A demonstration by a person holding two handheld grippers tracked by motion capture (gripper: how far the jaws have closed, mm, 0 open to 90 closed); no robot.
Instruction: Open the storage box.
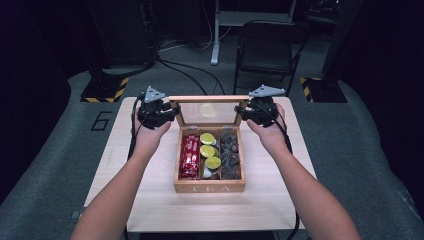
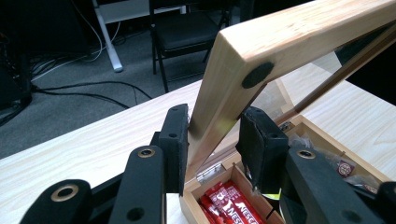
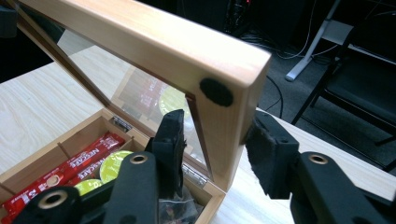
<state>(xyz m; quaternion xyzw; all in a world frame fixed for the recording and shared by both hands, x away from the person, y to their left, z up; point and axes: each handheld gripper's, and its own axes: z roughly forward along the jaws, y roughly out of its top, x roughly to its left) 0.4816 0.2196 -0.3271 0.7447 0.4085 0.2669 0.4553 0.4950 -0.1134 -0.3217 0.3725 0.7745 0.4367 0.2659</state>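
The glass-paned wooden lid (image 1: 209, 114) of the wooden tea box (image 1: 210, 187) stood upright at the back of the pale bench (image 1: 150, 200). It looked stiff and light, its pane fragile. You clamped your left gripper (image 2: 215, 140) on its side rail; your right gripper (image 3: 212, 140) straddled the other rail, its outer pad barely touching.

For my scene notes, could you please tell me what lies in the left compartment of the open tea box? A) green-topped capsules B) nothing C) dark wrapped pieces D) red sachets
D: the high view shows red sachets in the left compartment of the tea box, the green-topped capsules in the middle one.
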